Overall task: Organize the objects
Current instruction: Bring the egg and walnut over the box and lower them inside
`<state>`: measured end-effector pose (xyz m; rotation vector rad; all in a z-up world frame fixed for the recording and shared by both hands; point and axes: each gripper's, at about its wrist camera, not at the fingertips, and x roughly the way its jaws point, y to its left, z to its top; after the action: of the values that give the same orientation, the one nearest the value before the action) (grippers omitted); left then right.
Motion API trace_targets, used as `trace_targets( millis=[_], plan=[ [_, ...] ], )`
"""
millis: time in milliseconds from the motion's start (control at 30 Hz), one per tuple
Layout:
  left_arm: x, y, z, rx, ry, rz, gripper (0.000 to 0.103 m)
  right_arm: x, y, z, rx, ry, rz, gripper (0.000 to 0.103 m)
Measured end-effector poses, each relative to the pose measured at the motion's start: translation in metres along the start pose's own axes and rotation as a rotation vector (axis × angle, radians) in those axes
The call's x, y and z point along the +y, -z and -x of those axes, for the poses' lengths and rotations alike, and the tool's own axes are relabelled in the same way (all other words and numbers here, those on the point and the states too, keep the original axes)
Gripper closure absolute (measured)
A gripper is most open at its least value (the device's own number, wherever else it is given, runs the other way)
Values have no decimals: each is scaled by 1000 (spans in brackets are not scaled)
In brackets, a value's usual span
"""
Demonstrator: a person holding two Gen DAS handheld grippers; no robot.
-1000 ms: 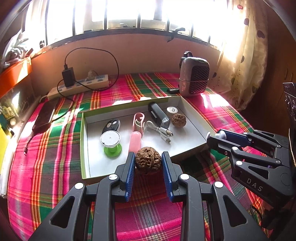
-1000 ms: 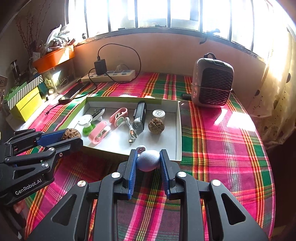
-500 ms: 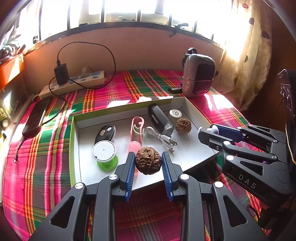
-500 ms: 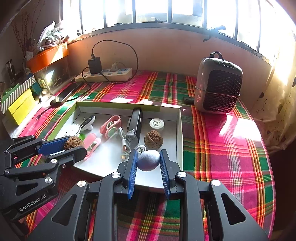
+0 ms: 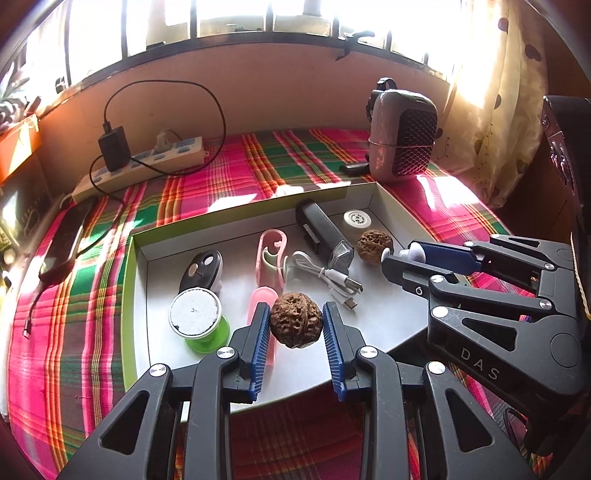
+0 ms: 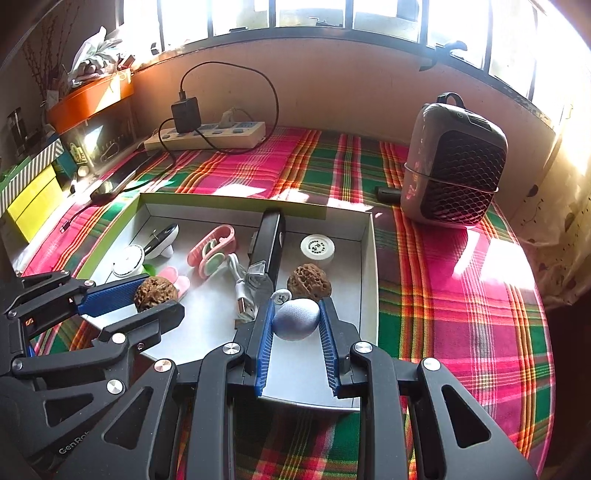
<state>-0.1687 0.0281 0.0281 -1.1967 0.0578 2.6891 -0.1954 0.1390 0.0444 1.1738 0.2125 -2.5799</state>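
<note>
Sunlit window nook with a plaid-covered worktop [image 6: 461,295]

Barred windows [image 6: 314,14] blaze across the top of frame; a tan wall [image 6: 332,81] runs beneath, and a spotted curtain [image 5: 498,110] hangs upper right.

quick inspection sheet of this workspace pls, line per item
surface: plaid cloth under an open white tray
job's things: walnut in left gripper; grey ball in right gripper; both over the tray
clutter: second walnut, flashlight, pink clip, key fob, green spool in tray
grippers: both shut on loads
cables: white usb cable in tray; power strip
surroundings: small heater, window
</note>
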Motion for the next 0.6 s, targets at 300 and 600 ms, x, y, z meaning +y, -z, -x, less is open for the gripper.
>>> trace_targets(
  millis=[300,600],
  plan=[
    [2,-5,-6,1,1,4,76,-1,-1,-10,27,2,11,77],
    [-1,-7,2,-34,33,-1,76,-4,0,-15,35,2,6,77]
  ],
)
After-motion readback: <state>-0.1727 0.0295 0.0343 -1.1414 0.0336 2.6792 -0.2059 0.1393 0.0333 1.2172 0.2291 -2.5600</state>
